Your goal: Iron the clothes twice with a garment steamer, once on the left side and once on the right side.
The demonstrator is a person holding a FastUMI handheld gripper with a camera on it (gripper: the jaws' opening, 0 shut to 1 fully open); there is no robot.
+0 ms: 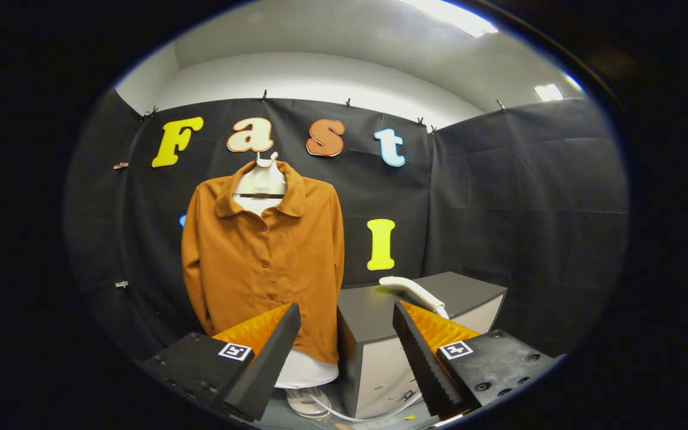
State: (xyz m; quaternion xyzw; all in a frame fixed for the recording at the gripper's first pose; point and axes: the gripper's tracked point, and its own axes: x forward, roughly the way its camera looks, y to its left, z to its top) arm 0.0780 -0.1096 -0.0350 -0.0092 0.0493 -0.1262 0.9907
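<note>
In the gripper view the tongs [347, 352] stand wide apart with nothing between them, their two fingers [272, 352] reaching forward on either side of the near corner of the desk [374, 310].

The desk is a dark-topped cabinet with pale sides, and it serves as the landmark here. On its top, toward the far side, lies the garment steamer [411, 291], a white handheld head resting flat with its handle running back toward the tongs. It is beyond the fingers and well apart from them. A white hose [356, 415] curves across the floor at the foot of the desk, just below the gap between the fingers; where it ends I cannot tell.

Just beside the desk, on its left, hangs the shirt [263, 263], an orange-brown buttoned garment with a collar. It is worn by a white torso form [260, 182] whose neck shows above the open collar and whose lower part shows below the hem. The shirt hangs upright, front facing the tongs, sleeves down along its sides, its right sleeve close to the desk's left edge. The left finger overlaps the shirt's lower hem in the picture but sits nearer the camera, not touching it. A round white base [307, 401] stands on the floor under the form, left of the desk's foot.

Behind the desk and the shirt is the booth's black cloth wall [523, 197].
</note>
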